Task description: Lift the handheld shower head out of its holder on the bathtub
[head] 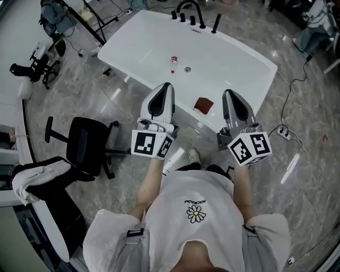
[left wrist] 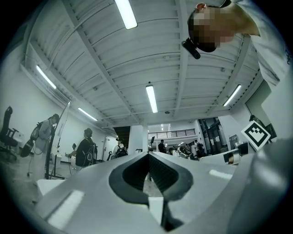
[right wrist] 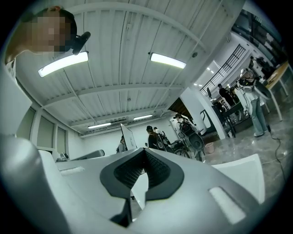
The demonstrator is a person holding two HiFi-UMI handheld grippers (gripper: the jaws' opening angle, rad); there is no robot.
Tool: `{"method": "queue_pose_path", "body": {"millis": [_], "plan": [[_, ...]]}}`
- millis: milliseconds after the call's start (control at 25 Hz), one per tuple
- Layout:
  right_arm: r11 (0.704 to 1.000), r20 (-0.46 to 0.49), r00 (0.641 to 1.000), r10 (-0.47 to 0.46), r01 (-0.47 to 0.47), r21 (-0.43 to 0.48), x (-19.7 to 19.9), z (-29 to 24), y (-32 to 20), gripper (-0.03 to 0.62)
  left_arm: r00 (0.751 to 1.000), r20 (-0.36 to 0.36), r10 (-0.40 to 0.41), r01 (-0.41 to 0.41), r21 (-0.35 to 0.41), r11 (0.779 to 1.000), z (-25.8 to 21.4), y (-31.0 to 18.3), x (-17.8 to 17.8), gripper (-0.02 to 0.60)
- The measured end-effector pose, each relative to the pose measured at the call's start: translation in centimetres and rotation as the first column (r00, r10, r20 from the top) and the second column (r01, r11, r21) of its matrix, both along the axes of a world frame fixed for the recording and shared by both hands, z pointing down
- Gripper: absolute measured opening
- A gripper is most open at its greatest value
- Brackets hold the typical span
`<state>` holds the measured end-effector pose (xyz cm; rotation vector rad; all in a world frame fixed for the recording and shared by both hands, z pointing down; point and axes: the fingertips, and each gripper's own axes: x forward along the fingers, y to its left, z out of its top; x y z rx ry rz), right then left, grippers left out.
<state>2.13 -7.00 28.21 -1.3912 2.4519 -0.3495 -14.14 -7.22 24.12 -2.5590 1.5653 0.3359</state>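
The white bathtub [head: 241,61] stands ahead of me in the head view. On its far rim, right of the curved black faucet [head: 189,7], a slim black handheld shower head [head: 216,23] stands upright in its holder. My left gripper [head: 165,88] and right gripper [head: 230,94] are raised side by side over the tub's near rim, far from the shower head. Both are shut with nothing between the jaws. In the left gripper view [left wrist: 149,156] and the right gripper view [right wrist: 144,151] the jaws meet at the tips and point up at the ceiling; neither view shows the shower head.
Inside the tub lie a small red-and-white bottle [head: 173,61] and a drain [head: 187,69]. A reddish-brown object [head: 203,104] sits on the near rim between the grippers. A black office chair [head: 87,144] stands to my left, a power strip [head: 283,132] with cable to the right. People stand far off.
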Motion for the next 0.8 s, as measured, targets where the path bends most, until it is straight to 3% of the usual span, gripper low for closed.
{"method": "queue_pose_path", "body": {"millis": [400, 600, 800], "plan": [[0.999, -0.046, 0.999, -0.020, 0.019, -0.041, -1.1, 2.0, -10.7, 0.022, 1.000, -0.005, -0.013, 0.013, -0.017, 1.000, 1.0, -10.5, -1.9, 0.000], [0.999, -0.093, 0.995, 0.028, -0.030, -0.025, 0.4, 2.7, -21.4, 0.021, 1.000, 0.011, -0.012, 0.012, -0.036, 0.999, 2.4, -18.5, -1.5, 0.000], [0.991, -0.142, 0.981, 0.131, -0.124, 0.055, 3.2, 2.7, -33.9, 0.021, 0.998, 0.009, 0.055, -0.054, -0.065, 0.996, 5.7, -29.4, 0.8, 0.000]]}}
